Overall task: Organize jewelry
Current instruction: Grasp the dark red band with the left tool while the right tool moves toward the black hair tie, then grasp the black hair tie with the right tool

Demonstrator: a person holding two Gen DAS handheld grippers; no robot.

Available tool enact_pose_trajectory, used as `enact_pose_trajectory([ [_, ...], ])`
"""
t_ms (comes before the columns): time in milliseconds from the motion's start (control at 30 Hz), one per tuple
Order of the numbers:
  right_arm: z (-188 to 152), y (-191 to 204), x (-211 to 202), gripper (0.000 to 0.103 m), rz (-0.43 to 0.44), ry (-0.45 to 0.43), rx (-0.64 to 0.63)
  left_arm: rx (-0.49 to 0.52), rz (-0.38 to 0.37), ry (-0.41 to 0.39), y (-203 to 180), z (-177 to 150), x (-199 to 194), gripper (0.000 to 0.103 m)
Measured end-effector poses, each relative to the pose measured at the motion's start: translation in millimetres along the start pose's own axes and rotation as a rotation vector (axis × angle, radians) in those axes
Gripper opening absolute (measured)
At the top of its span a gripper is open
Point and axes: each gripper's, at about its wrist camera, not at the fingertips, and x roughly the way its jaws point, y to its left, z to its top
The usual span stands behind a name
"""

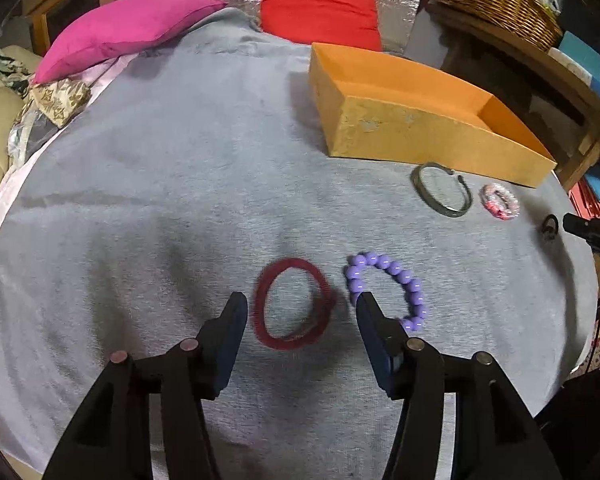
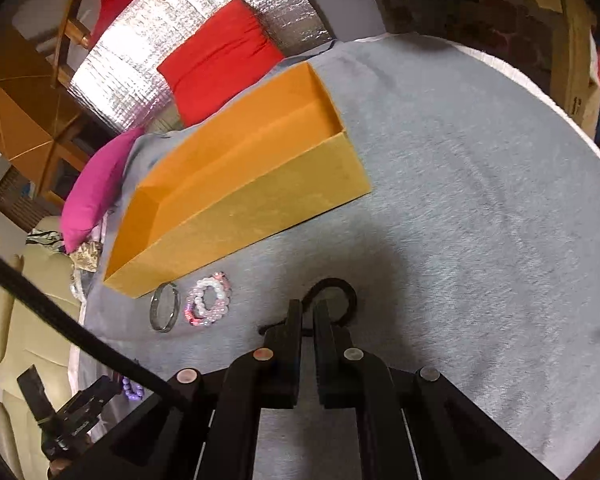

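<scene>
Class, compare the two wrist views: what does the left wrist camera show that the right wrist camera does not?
Left wrist only: the dark red hair tie between the open left gripper fingers.

Right wrist only: the right gripper shut on a black hair tie.

Both: orange box, grey bangle, pink bead bracelet, purple bead bracelet, grey cloth.

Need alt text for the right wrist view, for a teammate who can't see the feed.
The right gripper is shut on a black hair tie lying on a grey blanket. Beyond it sits an open, empty orange box, with a grey bangle and a pink-and-white beaded bracelet just in front of the box.
</scene>
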Motion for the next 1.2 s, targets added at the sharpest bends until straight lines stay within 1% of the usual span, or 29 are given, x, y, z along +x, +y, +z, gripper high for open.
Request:
enact_pose_trajectory([
  [167,3,0,9,0.006,-0.019,0.020,0.007,-0.009,0.027,0.025,8,-4,6,0.058],
  [333,7,0,13,0.006,-0.015,0.021,0.016,0.039,0.052,0.048,5,-7,13,0.057],
  [367,7,-2,13,0.006,-0.011,0.022,0.021,0.043,0.054,0.046,5,-6,14,0.056],
  [400,7,-3,11,0.006,-0.007,0.023,0.025,0.046,0.057,0.041,5,-6,14,0.052],
  [467,9,-7,10,0.006,0.011,0.023,0.042,0.049,0.060,0.031,6,-4,13,0.034],
  [500,9,-9,8,0.006,0.023,0.022,0.050,0.045,0.051,0.025,7,-3,13,0.029],
  [533,10,-10,7,0.006,0.030,0.021,0.055,0.041,0.037,0.021,8,-2,12,0.017],
  [567,10,-11,7,0.006,0.043,0.018,0.064,0.039,0.026,0.018,8,-1,12,0.013],
  [667,12,-13,5,0.006,0.076,0.013,0.086,0.044,0.023,0.004,7,1,11,0.009],
  [833,12,-13,4,0.006,0.096,0.009,0.097,0.024,0.013,-0.058,10,8,1,0.008],
  [867,13,-13,3,0.006,0.085,0.005,0.096,0.017,0.012,-0.066,11,9,-1,0.008],
  [933,14,-13,1,0.010,0.024,-0.009,0.092,0.006,0.001,-0.083,13,11,-3,0.009],
  [1000,16,-17,1,0.012,-0.002,-0.006,0.104,0.004,-0.013,-0.099,12,12,-7,0.008],
  [1033,17,-20,3,0.015,-0.018,-0.005,0.113,0.001,-0.023,-0.106,11,13,-8,0.008],
  [1067,18,-22,4,0.028,-0.037,-0.005,0.120,0.000,-0.033,-0.112,10,13,-10,0.009],
  [1100,19,-24,6,0.047,-0.050,-0.003,0.126,0.002,-0.042,-0.120,7,14,-11,0.009],
  [1133,19,-25,7,0.055,-0.049,-0.005,0.133,0.005,-0.045,-0.125,5,16,-11,0.009],
  [1167,20,-25,7,0.057,-0.044,-0.010,0.133,0.009,-0.049,-0.131,2,16,-12,0.009],
  [1200,20,-23,9,0.057,-0.037,-0.009,0.122,0.012,-0.057,-0.139,-2,19,-12,0.009],
])
